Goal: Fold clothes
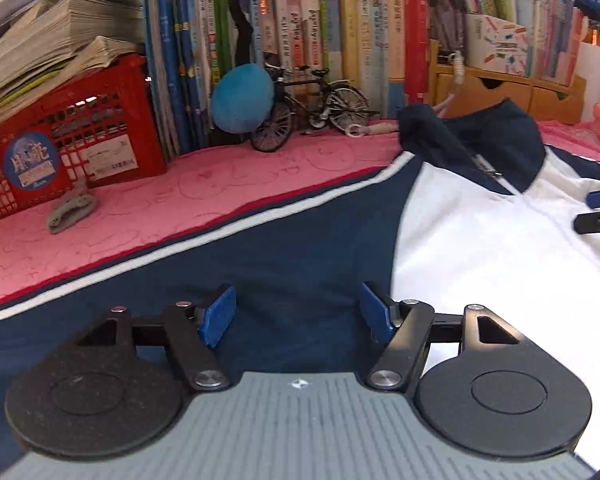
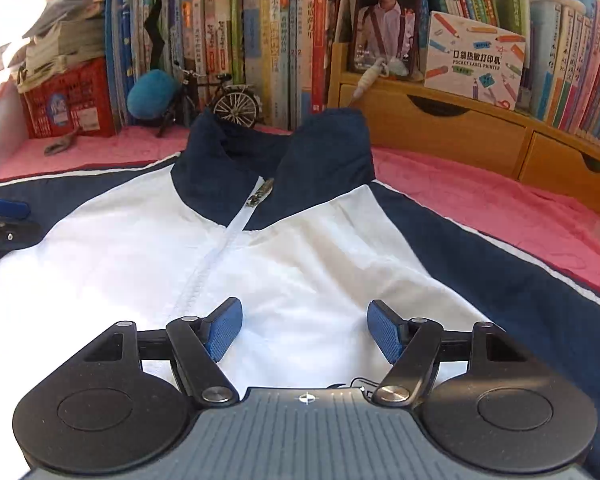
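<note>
Right wrist view: navy-and-white zip-up fabric jacket (image 2: 300,248) lies flat, unfolded on pink quilted counter cover (image 2: 480,196). Right hand-held gripper (image 2: 304,330) wide, empty over its chest; left hand-held gripper (image 1: 298,316) wide, empty over its sleeve. Next: grasp a sleeve and fold inward.

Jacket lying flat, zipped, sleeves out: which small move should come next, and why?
Probably lower the left claw onto the navy sleeve beneath it and pinch the fabric to fold it inward. The jacket lies spread on the pink cover, unfolded. Both claws are open and empty; the right claw hovers over the white chest.
</note>
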Available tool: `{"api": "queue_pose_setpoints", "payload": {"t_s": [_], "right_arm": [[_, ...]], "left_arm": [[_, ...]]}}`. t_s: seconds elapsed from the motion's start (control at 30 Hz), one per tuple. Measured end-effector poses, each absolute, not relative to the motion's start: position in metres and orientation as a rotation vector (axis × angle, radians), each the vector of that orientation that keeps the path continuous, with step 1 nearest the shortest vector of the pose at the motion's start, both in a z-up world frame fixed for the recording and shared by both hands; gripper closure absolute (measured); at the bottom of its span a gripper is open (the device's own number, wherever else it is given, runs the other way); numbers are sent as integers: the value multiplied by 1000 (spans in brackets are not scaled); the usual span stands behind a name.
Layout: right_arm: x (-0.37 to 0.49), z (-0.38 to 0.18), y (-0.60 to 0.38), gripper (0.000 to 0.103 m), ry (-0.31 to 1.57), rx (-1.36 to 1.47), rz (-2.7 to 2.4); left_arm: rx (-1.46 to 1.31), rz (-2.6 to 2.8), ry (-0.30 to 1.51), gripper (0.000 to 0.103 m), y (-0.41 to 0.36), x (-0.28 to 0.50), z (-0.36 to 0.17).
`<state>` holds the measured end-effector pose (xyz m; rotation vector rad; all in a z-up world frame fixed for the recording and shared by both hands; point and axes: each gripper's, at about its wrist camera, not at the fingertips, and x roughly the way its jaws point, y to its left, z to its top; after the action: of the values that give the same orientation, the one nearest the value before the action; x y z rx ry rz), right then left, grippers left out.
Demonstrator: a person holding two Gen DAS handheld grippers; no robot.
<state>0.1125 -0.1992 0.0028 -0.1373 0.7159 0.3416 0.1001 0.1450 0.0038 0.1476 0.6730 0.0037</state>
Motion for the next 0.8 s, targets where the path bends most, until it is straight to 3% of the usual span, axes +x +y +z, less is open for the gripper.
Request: {"api": "queue_pose_setpoints", "payload": {"t_s": [0.1, 0.13, 0.17, 0.23, 0.37, 0.47, 0.53, 0.73, 0.77, 0.8], "right_arm": [[138, -2, -204, 31, 679, -133, 289], [152, -3, -208, 31, 680, -111, 238], [165, -1, -213, 32, 699, -74, 160], [175, 10, -229, 41, 688, 51, 136], [169, 39, -246, 40, 592, 233, 233], [171, 63, -219, 34, 584, 216, 418], [180, 73, -184, 24, 606, 176, 551], [223, 53, -58, 17, 709, -90, 557], [231, 45, -46, 17, 738, -109, 533], [239, 37, -35, 29, 768, -127, 510]], "left_arm": [[251, 212, 662, 33, 155, 130, 1], [294, 302, 685, 37, 156, 141, 1], [302, 356, 698, 51, 158, 147, 5], [222, 343, 677, 54, 162, 147, 23], [89, 59, 589, 41, 139, 125, 46], [156, 19, 631, 41, 122, 119, 28], [214, 35, 665, 41, 118, 115, 12], [191, 181, 637, 30, 156, 116, -5], [147, 182, 647, 28, 165, 118, -4], [121, 182, 653, 27, 170, 119, -4]]}}
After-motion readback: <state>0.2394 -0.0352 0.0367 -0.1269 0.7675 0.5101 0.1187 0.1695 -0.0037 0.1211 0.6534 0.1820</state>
